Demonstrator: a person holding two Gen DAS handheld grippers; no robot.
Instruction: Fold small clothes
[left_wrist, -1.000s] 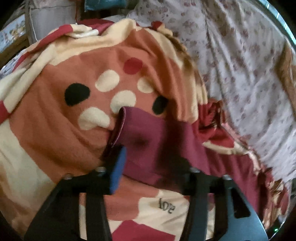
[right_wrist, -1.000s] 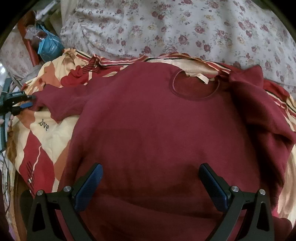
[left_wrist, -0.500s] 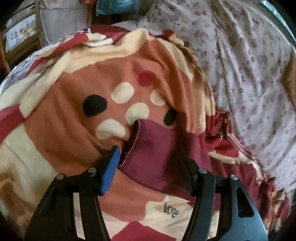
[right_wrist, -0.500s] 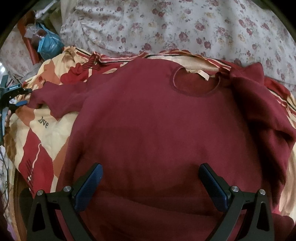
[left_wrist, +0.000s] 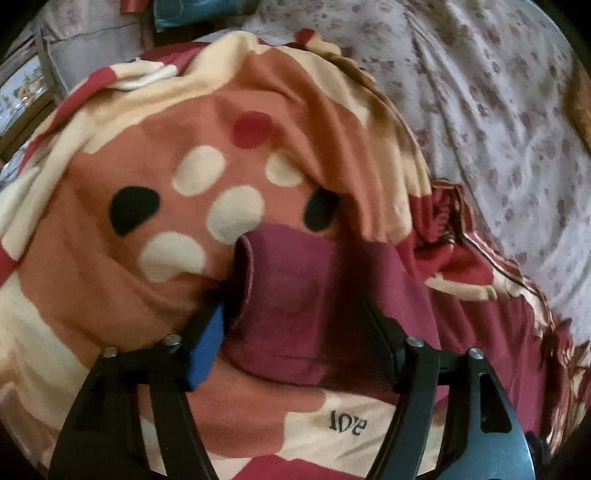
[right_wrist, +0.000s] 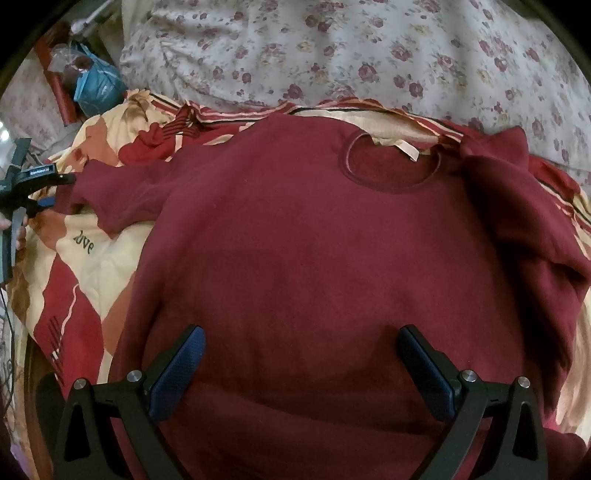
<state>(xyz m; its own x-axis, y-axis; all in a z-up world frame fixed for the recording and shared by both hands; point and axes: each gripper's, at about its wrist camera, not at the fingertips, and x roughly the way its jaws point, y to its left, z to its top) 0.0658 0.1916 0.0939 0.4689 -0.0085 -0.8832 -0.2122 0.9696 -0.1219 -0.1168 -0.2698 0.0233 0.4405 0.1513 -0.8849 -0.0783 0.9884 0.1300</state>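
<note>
Maroon sweater sleeve (left_wrist: 295, 288) fills the middle of the left wrist view, lying on a patchwork blanket (left_wrist: 110, 295) of orange, cream and red with black and cream spots. Cuff end points up the frame toward the spots. Left gripper (left_wrist: 295, 321) straddles the sleeve, blue pad at the cuff's left edge, dark pad on its right side; jaws just closing in, cloth between them, but whether the pads truly pinch it cannot be told through the blur. Word "love" stitched on a cream patch just below the sleeve. Floral bedsheet (left_wrist: 498, 110) beyond the blanket at upper right.

Seen from the right wrist: maroon sweater (right_wrist: 314, 258) spread flat, front up, round neckline with a pale label toward the far edge, on the same blanket (right_wrist: 74, 295). Left sleeve (right_wrist: 122, 199) stretched out to the frame's left, where the left gripper (right_wrist: 51, 190) meets its cuff. Other sleeve bunched in folds at the right. Right gripper (right_wrist: 301, 354) hovers over the lower body of the sweater, jaws spread wide, nothing between them. Floral bedsheet (right_wrist: 369, 55) across the top; blue bag (right_wrist: 96, 88) at upper left.
</note>
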